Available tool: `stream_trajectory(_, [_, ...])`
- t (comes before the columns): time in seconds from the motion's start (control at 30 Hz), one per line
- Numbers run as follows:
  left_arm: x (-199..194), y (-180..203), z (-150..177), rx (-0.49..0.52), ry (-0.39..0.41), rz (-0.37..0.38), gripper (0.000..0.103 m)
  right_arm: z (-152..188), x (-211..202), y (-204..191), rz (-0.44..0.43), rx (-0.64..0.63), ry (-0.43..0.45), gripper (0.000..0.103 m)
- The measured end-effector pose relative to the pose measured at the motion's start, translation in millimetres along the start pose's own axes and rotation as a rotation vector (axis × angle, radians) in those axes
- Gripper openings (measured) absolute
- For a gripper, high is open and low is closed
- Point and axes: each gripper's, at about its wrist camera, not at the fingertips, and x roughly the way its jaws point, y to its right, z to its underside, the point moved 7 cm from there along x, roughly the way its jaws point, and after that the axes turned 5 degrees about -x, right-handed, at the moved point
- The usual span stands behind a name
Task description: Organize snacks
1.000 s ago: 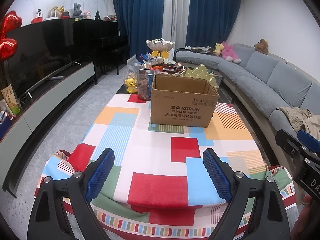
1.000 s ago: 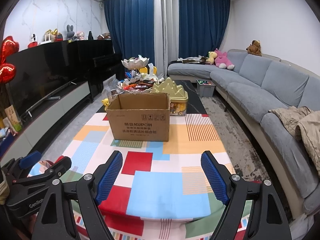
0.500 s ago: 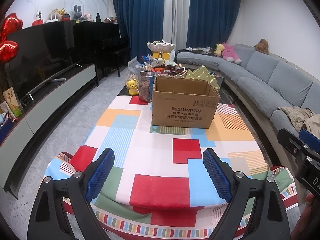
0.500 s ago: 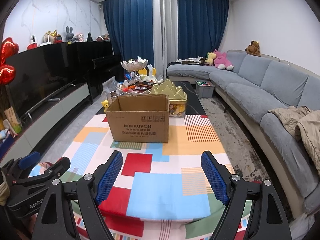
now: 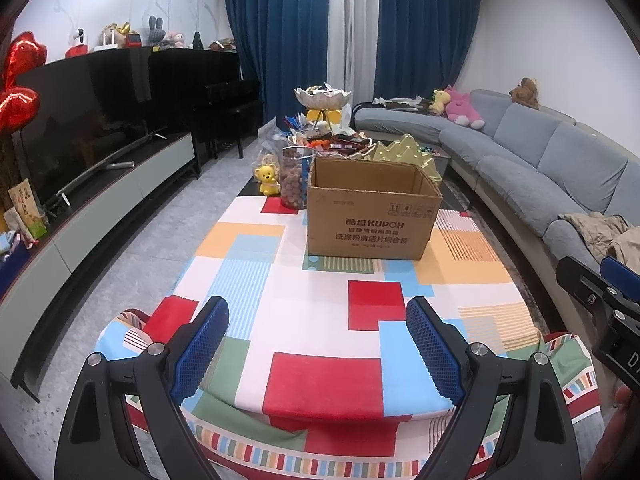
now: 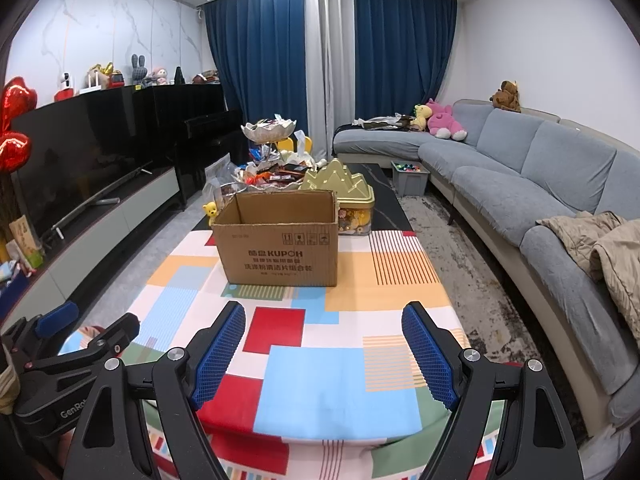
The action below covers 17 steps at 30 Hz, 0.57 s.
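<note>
— Furniture, counted?
— One grey sofa (image 6: 520,184); one table under a colour-block cloth (image 5: 320,320).
— On the table?
— One open cardboard box (image 5: 372,216) at mid-table; behind it one snack pile (image 6: 276,174), one gold-lidded tin (image 6: 344,192), one nut jar (image 5: 294,176), one yellow bear (image 5: 268,178).
— Claws?
— Two: left gripper (image 5: 318,344) and right gripper (image 6: 324,356), both spread wide, grasping nothing, over the near edge.

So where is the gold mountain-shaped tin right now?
The gold mountain-shaped tin sits on the dark table end just behind the cardboard box's right rear corner, right of the snack pile.
</note>
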Motion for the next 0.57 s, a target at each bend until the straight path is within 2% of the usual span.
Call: stream_trajectory(0.57, [2.5,1.1,0.3,0.001,-0.002,0.008,0.091,-1.5,2.8,-2.4,0.002,0.003,-0.01,0.081])
